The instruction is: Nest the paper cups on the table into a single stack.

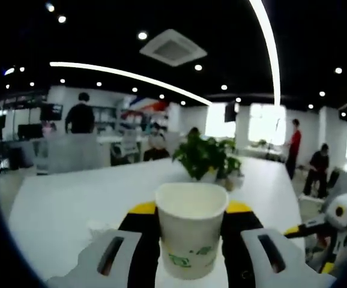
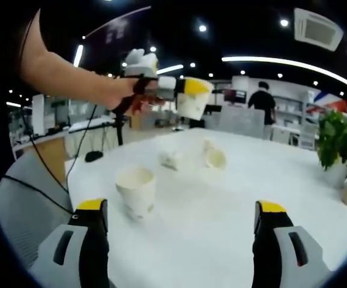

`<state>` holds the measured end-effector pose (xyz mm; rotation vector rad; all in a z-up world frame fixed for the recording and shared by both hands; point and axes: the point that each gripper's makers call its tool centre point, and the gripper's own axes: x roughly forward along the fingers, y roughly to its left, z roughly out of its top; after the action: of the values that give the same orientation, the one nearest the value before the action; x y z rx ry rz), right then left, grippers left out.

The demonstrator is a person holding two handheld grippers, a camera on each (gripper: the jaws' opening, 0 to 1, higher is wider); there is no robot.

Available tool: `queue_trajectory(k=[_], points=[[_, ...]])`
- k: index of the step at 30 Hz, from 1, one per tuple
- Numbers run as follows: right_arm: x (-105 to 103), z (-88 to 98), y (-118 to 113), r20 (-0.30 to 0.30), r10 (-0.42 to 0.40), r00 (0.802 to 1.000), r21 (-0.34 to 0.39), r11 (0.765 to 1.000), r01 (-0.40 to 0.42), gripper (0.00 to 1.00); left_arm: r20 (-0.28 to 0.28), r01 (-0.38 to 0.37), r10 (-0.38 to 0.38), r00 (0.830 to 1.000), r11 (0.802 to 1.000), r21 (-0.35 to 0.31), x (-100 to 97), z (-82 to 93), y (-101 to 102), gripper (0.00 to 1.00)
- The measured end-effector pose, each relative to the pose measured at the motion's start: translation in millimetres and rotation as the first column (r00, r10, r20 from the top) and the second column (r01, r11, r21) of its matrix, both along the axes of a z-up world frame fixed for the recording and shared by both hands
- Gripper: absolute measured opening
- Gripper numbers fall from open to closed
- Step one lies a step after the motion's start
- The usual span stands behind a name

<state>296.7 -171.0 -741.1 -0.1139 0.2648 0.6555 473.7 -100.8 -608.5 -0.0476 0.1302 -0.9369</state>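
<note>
My left gripper (image 1: 190, 210) is shut on a white paper cup (image 1: 191, 234) with green print, held upright above the white table (image 1: 71, 204). In the right gripper view that same left gripper (image 2: 179, 90) hangs in the air with its cup (image 2: 193, 99), held by a person's arm. My right gripper (image 2: 182, 219) is open with nothing between its jaws. An upright paper cup (image 2: 136, 191) stands on the table (image 2: 233, 198) just ahead of its left jaw. Farther off, two cups lie on their sides (image 2: 214, 157) (image 2: 170, 159).
A potted green plant (image 1: 206, 157) stands on the table's far part, seen also as a plant (image 2: 340, 144) at the right edge. The right gripper (image 1: 329, 231) enters at lower right. Chairs, desks and people stand in the office beyond.
</note>
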Motion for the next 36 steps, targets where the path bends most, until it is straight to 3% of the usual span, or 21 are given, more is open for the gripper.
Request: queue_trajectory(k=[12, 22, 36], points=[[-2, 3.2, 2, 0.013, 0.006, 1.0, 0.003, 1.0, -0.006, 1.0, 0.023, 0.003, -0.003, 1.0, 1.0, -0.007, -27.3, -0.6, 6, 0.36], [-2, 3.1, 4, 0.016, 0.015, 1.0, -0.009, 1.0, -0.015, 1.0, 0.024, -0.006, 0.006, 1.0, 1.0, -0.005, -41.5, -10.9, 12, 0.36], [-1, 2.8, 3, 0.019, 0.01, 1.0, -0.019, 1.0, -0.01, 1.0, 0.005, -0.032, 0.032, 0.999, 0.998, -0.058, -58.9, -16.3, 23, 0.36]])
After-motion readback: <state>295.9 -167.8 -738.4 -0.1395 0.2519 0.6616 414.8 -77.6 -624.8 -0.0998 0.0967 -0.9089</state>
